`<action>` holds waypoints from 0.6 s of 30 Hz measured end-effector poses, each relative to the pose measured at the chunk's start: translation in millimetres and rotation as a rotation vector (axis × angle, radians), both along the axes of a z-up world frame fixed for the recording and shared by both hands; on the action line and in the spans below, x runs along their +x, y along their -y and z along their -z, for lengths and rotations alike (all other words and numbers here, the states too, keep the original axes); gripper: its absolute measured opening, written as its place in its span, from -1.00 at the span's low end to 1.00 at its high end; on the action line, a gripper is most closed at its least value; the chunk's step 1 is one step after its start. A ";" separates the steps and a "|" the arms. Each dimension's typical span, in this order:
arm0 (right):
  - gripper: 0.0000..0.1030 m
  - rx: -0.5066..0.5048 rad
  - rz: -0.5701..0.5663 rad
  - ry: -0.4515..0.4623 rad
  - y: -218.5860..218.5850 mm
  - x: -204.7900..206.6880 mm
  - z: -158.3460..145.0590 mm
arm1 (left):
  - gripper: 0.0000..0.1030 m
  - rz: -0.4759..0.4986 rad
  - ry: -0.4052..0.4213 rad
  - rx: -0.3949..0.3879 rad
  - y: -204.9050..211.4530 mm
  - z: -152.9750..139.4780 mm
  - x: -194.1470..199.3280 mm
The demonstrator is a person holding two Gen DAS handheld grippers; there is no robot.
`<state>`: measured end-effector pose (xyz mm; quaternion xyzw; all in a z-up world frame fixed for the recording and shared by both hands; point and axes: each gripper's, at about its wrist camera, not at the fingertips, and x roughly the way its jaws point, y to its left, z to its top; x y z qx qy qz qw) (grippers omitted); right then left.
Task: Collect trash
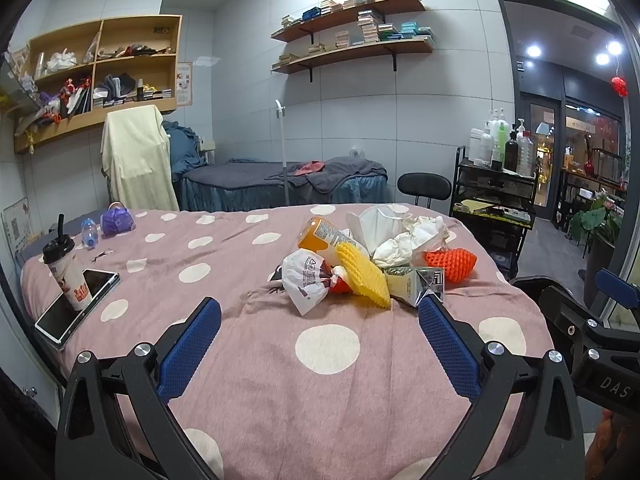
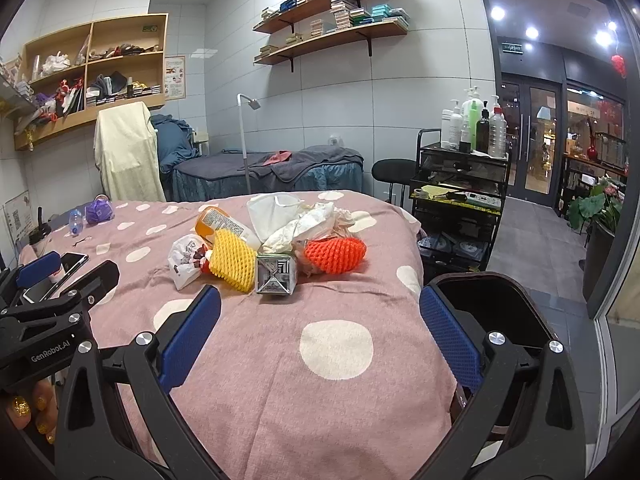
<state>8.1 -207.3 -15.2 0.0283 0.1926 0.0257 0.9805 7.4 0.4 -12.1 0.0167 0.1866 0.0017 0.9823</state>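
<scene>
A pile of trash lies on the pink polka-dot bedcover (image 1: 280, 380): a yellow foam net (image 1: 366, 278), an orange foam net (image 1: 450, 262), a small carton (image 1: 416, 284), a white printed wrapper (image 1: 306, 280), an orange bottle (image 1: 324, 236), crumpled tissues (image 1: 404, 240) and a white mask (image 1: 374, 220). My left gripper (image 1: 320, 320) is open and empty, just short of the pile. My right gripper (image 2: 320, 316) is open and empty, with the carton (image 2: 276, 276) ahead of it. A black bin (image 2: 484, 300) stands at the bed's right edge.
At the left of the bed stand a drink cup (image 1: 66, 272), a phone (image 1: 78, 308), a small bottle (image 1: 89, 232) and a purple pouch (image 1: 117, 220). A black trolley (image 1: 496, 200) with bottles and a black chair (image 1: 424, 188) stand beyond the bed.
</scene>
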 end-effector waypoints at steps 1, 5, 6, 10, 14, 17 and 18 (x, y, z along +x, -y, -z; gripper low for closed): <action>0.91 0.000 0.000 -0.001 -0.1 0.7 0.2 | 0.89 0.000 -0.001 0.000 -0.1 -0.2 0.1; 0.91 0.000 0.000 -0.001 0.3 0.8 0.5 | 0.89 0.000 -0.003 0.000 -0.3 0.2 0.3; 0.91 0.001 0.001 -0.001 0.6 0.9 0.6 | 0.89 0.000 -0.003 0.000 -0.3 0.3 0.2; 0.91 0.004 -0.001 -0.003 1.0 1.4 1.3 | 0.89 0.000 -0.002 0.000 -0.2 0.2 0.3; 0.91 0.006 -0.002 -0.004 1.2 1.6 1.6 | 0.89 0.000 -0.003 0.001 -0.2 0.4 0.4; 0.91 0.006 -0.005 -0.006 1.1 3.0 1.9 | 0.89 0.000 -0.003 0.000 -0.2 0.2 0.4; 0.91 0.005 -0.005 -0.006 0.8 3.0 1.8 | 0.89 -0.002 -0.004 0.000 -0.4 0.4 0.5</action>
